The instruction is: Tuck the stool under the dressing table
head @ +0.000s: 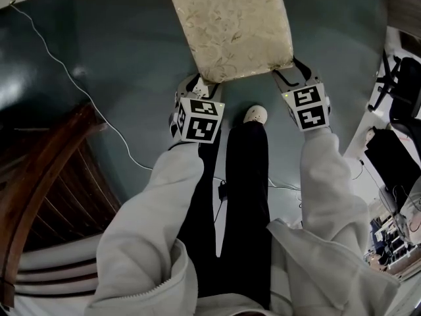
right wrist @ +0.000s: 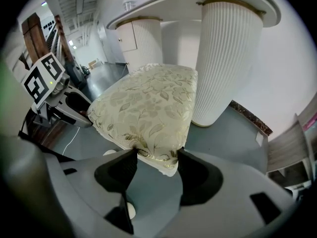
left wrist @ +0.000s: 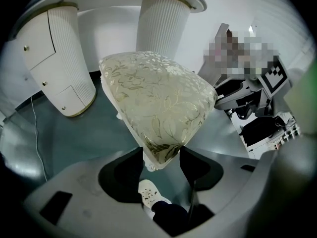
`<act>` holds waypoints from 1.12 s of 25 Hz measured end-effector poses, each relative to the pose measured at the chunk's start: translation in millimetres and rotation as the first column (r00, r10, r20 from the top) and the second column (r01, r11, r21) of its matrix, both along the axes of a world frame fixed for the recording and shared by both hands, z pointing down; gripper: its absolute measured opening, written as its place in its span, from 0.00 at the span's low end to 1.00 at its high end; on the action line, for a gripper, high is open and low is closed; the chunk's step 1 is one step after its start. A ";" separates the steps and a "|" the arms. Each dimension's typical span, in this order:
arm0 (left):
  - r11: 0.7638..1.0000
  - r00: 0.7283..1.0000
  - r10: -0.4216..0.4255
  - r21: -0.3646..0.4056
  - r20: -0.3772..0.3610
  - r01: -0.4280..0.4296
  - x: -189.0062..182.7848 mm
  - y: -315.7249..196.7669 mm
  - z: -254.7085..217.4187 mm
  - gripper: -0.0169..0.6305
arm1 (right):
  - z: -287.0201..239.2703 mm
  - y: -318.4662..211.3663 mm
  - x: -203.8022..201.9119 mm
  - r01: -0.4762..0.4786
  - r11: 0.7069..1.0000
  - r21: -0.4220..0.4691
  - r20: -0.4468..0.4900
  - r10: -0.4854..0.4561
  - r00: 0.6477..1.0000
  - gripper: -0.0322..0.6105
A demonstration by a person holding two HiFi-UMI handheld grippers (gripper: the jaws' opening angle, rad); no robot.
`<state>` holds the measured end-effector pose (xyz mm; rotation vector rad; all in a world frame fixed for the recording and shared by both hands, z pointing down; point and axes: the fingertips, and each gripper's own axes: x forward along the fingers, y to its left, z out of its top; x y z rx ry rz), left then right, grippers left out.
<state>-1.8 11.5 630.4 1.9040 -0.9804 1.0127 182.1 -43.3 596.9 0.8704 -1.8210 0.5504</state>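
Head view: cream, gold-leaf-patterned upholstered stool (head: 230, 25) sat out over the grey-green floor (head: 99, 58), straight ahead of the person. The left gripper (head: 202, 82) was clamped on its near left corner and the right gripper (head: 293, 70) on its near right corner. One grip per corner probably kept the seat square for a straight push. A white shoe (head: 255, 114) stood just behind the seat.

Left gripper view: both jaws were pinched on the cushion's corner, fabric squeezed between them. Beyond the stool stood the white desk with ribbed pedestals (left wrist: 163, 24). The seat pointed at the gap between the two pedestals but was not yet inside it.

Right gripper view: jaws were likewise closed on the cushion edge, padding bulging out between them. The near pedestal stood just beside the stool's far right side, so drifting right risked a bump. Whether the legs touched the floor couldn't be seen.
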 end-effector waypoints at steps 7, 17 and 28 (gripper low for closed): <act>1.000 1.000 -0.022 0.018 0.006 0.022 -1.1 -0.3 -6.1 0.39 | -3.7 1.6 -0.5 -0.002 1.000 -0.008 0.001 0.002 1.000 0.53; 1.000 1.000 -0.010 0.025 0.004 0.010 -3.6 -2.1 -3.3 0.39 | 0.7 3.4 -2.5 -0.011 1.000 0.000 0.003 0.011 1.000 0.53; 0.999 1.000 -0.017 0.045 0.016 0.016 -4.3 -3.9 -6.1 0.39 | 0.5 4.6 -1.6 -0.006 1.000 0.009 -0.005 0.006 1.000 0.53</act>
